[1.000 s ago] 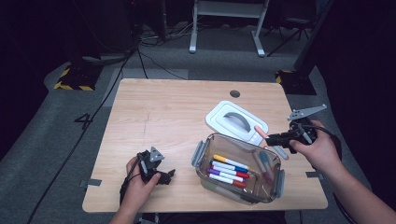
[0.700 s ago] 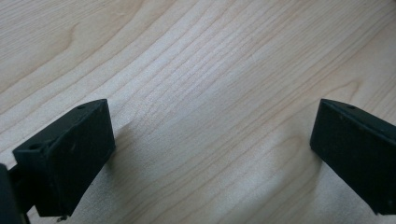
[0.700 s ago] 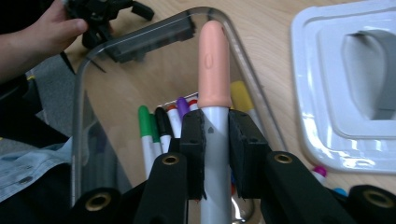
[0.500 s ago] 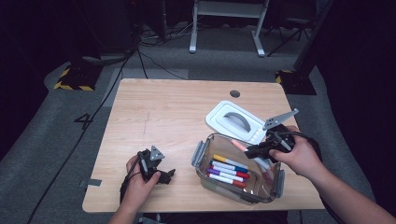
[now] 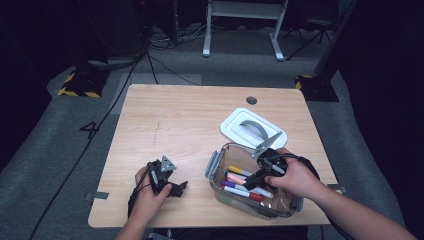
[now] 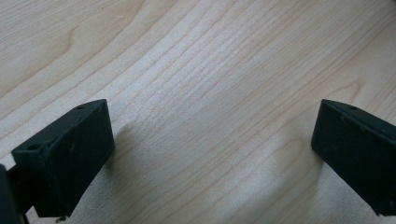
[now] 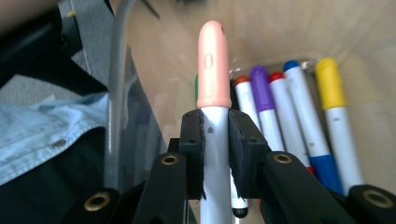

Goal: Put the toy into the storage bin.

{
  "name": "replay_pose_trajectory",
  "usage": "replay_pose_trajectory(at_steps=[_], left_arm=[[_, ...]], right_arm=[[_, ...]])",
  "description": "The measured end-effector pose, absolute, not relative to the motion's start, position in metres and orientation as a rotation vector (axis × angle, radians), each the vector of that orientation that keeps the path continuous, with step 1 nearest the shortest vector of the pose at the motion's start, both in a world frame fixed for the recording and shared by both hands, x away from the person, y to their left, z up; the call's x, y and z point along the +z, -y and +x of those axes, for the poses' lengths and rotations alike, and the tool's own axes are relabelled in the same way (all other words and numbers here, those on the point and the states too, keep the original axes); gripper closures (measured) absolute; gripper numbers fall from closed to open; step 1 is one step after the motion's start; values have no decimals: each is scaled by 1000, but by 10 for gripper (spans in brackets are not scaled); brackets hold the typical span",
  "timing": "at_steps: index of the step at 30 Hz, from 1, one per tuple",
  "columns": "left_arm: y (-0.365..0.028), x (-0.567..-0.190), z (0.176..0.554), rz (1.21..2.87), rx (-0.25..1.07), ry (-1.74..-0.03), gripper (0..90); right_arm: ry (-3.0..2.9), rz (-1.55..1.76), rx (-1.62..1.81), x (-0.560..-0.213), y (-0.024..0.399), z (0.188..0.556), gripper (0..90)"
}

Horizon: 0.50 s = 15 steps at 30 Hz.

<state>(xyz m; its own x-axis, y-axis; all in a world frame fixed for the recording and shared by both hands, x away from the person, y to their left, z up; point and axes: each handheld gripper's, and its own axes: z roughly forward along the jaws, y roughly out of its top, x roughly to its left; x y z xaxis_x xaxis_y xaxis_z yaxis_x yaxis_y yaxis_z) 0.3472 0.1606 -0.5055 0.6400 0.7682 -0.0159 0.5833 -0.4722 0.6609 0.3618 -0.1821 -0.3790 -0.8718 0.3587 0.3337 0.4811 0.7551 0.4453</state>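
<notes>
Pink-capped marker point(image 7: 213, 93) pinched tight in right gripper point(image 7: 215, 135) over the clear box point(image 5: 215, 167), probably to drop in with the others point(image 7: 299, 116); left gripper point(image 6: 212, 154) spread wide, parked on table point(image 5: 175, 120).

The one readable sign is a large dark numeral "4" point(image 5: 91, 130) marked on the grey floor point(image 5: 60, 150) just off the bench's point(image 5: 190, 115) left edge; nothing else carries legible text.

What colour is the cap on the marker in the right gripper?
Pale peach-pink cap, clearest in the right gripper view.
</notes>
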Motion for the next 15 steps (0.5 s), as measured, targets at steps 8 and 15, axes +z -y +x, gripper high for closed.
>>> replay_pose_trajectory(at_steps=[8, 15], left_arm=[[-161, -506, 347, 2220, 375, -1048, 0], [-161, -506, 347, 2220, 375, -1048, 0]], right_arm=[[2702, -644, -674, -406, 169, 362, 774], [2704, -613, -615, -422, 158, 361, 774]])
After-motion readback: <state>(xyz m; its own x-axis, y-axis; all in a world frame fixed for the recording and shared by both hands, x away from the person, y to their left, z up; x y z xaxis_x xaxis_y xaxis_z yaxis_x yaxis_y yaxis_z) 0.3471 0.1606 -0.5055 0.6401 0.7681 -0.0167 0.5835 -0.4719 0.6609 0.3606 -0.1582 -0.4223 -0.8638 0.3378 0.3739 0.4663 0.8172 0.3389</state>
